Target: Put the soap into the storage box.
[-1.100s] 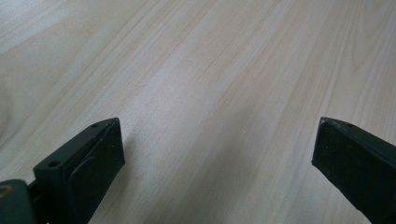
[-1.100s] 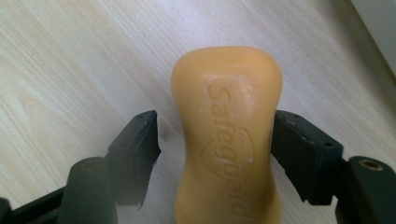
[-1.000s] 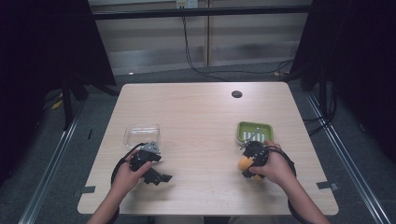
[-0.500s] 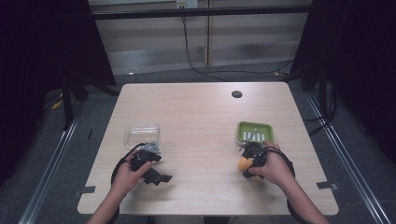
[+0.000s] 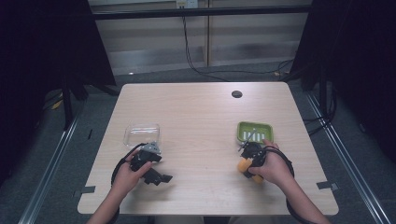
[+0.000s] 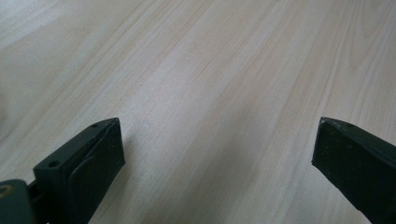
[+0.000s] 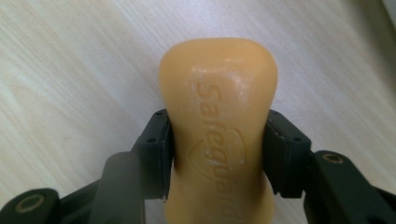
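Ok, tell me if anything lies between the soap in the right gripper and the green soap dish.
Nothing visible does. The right gripper has just closed on the orange soap bar, pads pressing its sides. In the high view the green soap dish sits just beyond that hand, with bare table around it and its ribbed tray empty.

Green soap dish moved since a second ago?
No. The green soap dish sits at the same spot below the table's dark hole.
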A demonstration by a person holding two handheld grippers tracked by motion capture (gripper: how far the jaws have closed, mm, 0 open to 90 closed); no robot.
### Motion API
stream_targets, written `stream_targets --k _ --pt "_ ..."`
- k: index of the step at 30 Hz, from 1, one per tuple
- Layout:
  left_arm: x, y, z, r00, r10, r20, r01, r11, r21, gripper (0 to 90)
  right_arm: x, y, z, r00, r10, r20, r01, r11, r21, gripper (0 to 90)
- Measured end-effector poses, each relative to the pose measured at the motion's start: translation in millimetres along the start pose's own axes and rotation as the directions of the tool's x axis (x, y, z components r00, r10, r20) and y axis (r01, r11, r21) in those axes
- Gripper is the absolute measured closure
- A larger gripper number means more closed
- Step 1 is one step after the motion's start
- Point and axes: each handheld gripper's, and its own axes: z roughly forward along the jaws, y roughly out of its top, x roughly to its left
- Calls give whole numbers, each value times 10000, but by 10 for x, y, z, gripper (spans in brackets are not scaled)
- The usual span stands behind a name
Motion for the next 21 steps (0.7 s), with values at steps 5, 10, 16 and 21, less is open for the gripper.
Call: stream_targets --k 5,10,16,21 --pt "-1 0 3 10000 -42 16 42 10000 -26 19 15 12 -25 9991 -252 -332 266 9988 408 497" --pt "4 1 -3 10000 -12 34 12 10000 -30 19 -47 14 -101 9984 -281 -498 294 9992 259 499" --pt "4 1 -4 10000 2 29 -2 10000 -23 19 -108 18 -205 9975 -78 -695 70 9999 -112 501" --pt "3 2 -2 10000 -7 3 7 10000 -16 19 -145 16 -274 9962 154 -861 -204 9982 -572 502"
